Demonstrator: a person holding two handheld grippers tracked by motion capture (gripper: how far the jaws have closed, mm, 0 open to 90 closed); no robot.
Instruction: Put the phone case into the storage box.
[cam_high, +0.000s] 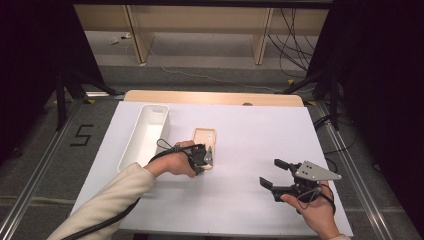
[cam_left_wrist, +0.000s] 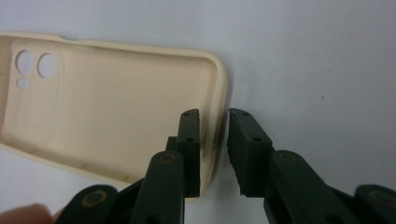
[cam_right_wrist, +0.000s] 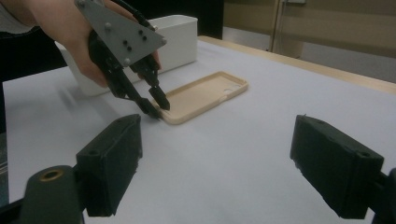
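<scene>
Left gripper view | phone case (cam_left_wrist: 102, 116) wall between left gripper (cam_left_wrist: 214, 140) jaws

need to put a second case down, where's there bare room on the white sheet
Widest free patch: between the phone case and the right gripper, running to the table's far edge. The near strip between both forearms is also bare. Crowded: the left side, where the white bin, case and left gripper sit close.

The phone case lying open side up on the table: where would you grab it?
By its raised rim at the short end away from the camera holes. The phone case lies flat, so only that thin wall offers a pinch. The left gripper already straddles it there, one jaw inside, one outside.
</scene>
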